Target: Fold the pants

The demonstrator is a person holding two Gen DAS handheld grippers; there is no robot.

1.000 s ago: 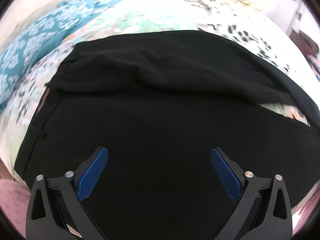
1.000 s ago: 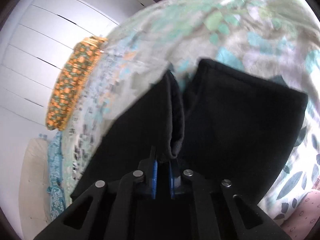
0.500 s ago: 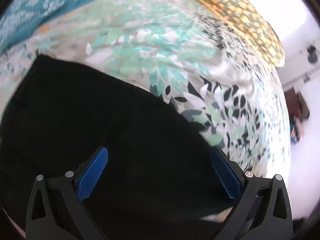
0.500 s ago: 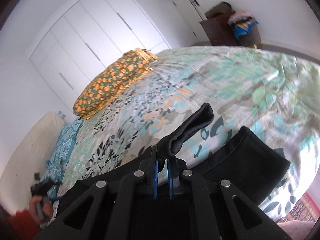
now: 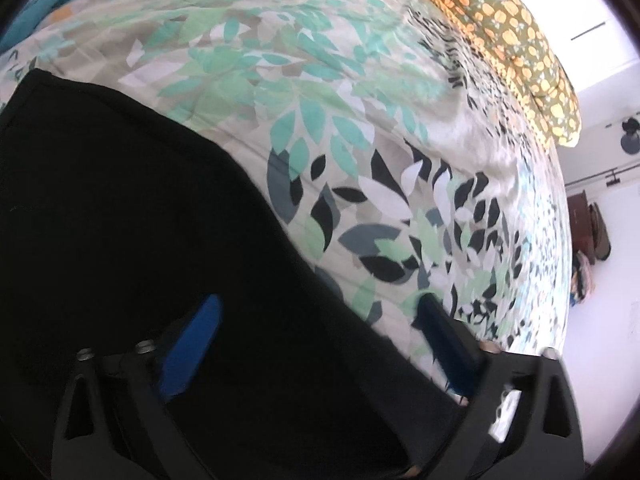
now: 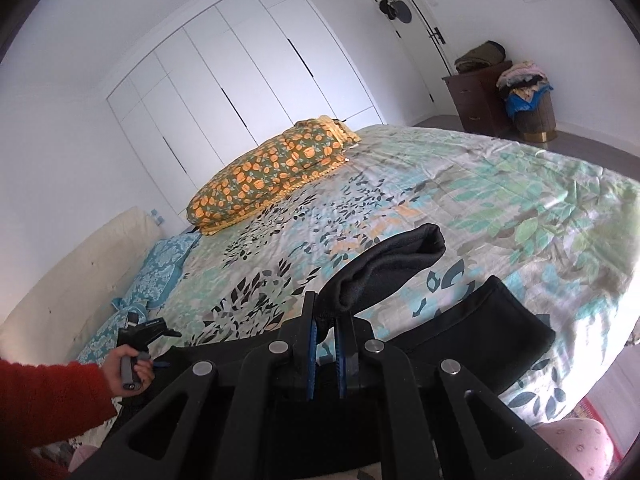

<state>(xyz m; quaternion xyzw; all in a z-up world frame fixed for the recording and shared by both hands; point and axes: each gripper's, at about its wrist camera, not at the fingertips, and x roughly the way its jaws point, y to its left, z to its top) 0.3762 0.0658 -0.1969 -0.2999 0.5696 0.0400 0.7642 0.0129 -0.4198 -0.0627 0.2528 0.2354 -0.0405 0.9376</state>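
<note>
Black pants [image 5: 120, 220] lie on a leaf-print bedspread [image 5: 320, 100]. My left gripper [image 5: 316, 344] points down over their edge. Its jaws are closing, with fabric under the left pad [image 5: 192, 348] and bedspread under the right pad; neither presses on the cloth. My right gripper [image 6: 325, 332] is shut on the hem of one pant leg [image 6: 392, 264] and holds it lifted above the bed. The other leg [image 6: 480, 320] lies flat to the right. In the right wrist view a hand [image 6: 128, 368] in a red sleeve holds the left gripper at the far left.
An orange-patterned pillow [image 6: 272, 172] and a teal pillow [image 6: 160, 272] lie at the head of the bed. White wardrobe doors [image 6: 240, 80] stand behind. A dark dresser [image 6: 476, 96] and a full laundry basket [image 6: 532, 108] stand at the far right by the door.
My left gripper slid from the middle of the pants to their edge and its jaws narrowed a little. My right gripper rose and rolled with the pant leg still in it.
</note>
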